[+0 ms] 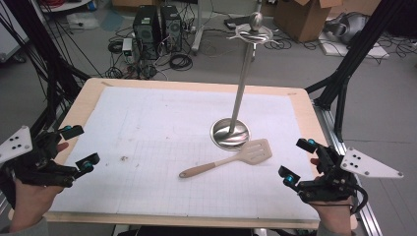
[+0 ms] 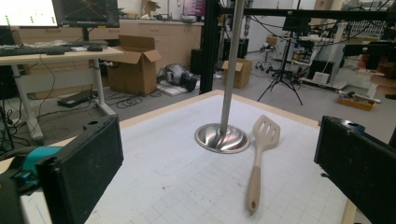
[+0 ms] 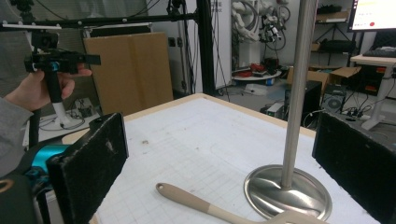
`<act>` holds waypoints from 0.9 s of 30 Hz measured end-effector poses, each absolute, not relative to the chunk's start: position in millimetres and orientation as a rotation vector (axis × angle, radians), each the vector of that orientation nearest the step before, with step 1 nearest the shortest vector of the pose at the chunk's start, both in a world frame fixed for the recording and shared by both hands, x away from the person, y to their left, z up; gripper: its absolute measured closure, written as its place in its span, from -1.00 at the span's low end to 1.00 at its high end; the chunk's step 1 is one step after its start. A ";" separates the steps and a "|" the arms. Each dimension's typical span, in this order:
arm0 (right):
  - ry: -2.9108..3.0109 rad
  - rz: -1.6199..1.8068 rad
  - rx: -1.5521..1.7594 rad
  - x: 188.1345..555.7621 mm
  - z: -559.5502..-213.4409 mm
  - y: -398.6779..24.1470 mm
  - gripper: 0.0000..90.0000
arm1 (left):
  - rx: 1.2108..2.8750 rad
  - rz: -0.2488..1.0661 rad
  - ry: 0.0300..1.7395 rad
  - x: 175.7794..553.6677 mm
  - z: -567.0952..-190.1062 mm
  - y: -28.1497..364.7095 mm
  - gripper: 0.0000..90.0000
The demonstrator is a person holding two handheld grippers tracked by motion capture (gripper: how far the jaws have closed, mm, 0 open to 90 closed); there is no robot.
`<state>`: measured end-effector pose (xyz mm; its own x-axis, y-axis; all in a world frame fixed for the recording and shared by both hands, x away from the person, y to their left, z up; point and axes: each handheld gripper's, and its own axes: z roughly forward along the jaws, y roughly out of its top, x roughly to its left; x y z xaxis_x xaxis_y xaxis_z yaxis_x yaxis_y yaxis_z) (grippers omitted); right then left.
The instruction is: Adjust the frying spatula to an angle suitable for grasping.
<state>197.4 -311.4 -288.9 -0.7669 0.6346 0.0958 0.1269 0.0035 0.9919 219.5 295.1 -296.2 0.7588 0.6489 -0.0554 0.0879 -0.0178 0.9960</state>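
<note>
A beige slotted spatula (image 1: 231, 159) lies flat on the white gridded mat (image 1: 162, 128), its blade next to the round base of a tall metal stand (image 1: 230, 133). The stand's pole rises to a hooked top (image 1: 253, 33). My left gripper (image 1: 78, 146) hovers open over the mat's left edge, nothing between its jaws. My right gripper (image 1: 297, 160) hovers open at the right edge, a short way right of the spatula blade. In the left gripper view the spatula (image 2: 260, 161) and stand base (image 2: 222, 138) lie ahead. The right gripper view has the spatula handle (image 3: 196, 201) and base (image 3: 287, 191) close.
The mat lies on a wooden table (image 1: 304, 105) framed by black struts (image 1: 354, 54). On the floor behind are computer towers (image 1: 157, 27), cables and cardboard boxes (image 1: 307, 17). A small dark smudge (image 1: 124, 159) marks the mat's left part.
</note>
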 end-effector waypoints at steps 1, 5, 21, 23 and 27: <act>1.903 1.819 0.785 197.6 -289.0 -310.7 -0.95 | 1.545 0.490 0.615 219.6 -296.6 295.1 -0.96; 1.901 1.820 0.798 199.4 -290.5 -308.2 -0.95 | 1.546 0.487 0.622 219.7 -297.4 296.1 -0.96; 1.957 1.770 0.807 211.4 -300.1 -289.2 -0.94 | 1.549 0.485 0.631 222.0 -299.6 296.0 -0.96; 1.971 1.763 0.802 214.5 -302.6 -284.5 -0.94 | 1.559 0.484 0.632 222.7 -300.2 295.5 -0.96; 2.000 1.743 0.811 221.8 -307.9 -275.8 -0.94 | 1.567 0.486 0.642 222.7 -302.8 295.3 -0.96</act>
<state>221.8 -275.8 -307.9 -0.7679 0.6333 0.0961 0.1816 0.0713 0.9808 222.7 295.3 -302.8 0.7515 0.6564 -0.0662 0.1149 -0.0314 0.9929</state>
